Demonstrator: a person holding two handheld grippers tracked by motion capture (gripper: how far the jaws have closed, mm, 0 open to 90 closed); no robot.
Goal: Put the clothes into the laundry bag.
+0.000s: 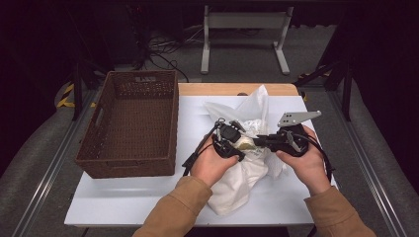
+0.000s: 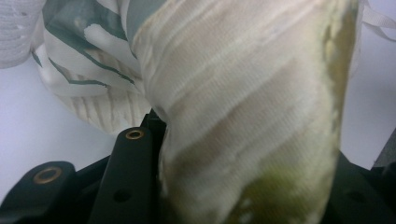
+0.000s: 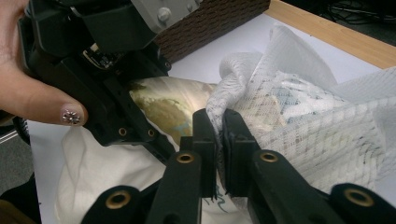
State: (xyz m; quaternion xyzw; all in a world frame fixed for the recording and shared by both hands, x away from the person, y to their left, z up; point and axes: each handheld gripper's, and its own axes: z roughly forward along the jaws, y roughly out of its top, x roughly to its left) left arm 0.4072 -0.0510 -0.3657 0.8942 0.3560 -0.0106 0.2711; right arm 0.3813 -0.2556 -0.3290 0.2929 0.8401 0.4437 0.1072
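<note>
Left gripper (image 1: 236, 144): we hold it closed on a cream, yellow-stained cloth roll (image 2: 252, 116), which sits between its jaws.
Right gripper (image 1: 264, 140): we have its jaws nearly together, pinching the edge of a white mesh bag (image 3: 299, 116).
Cloth roll: at the mouth of the mesh bag, near the middle of the surface (image 1: 148, 197).
Mesh bag: bunched towards the far right of the surface.
Wicker basket (image 1: 131, 123): on the left edge, well apart from both.

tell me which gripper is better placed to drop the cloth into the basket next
Left, likely: the left gripper already clamps the cloth and sits nearer the basket; the right gripper pinches the mesh bag.
</note>
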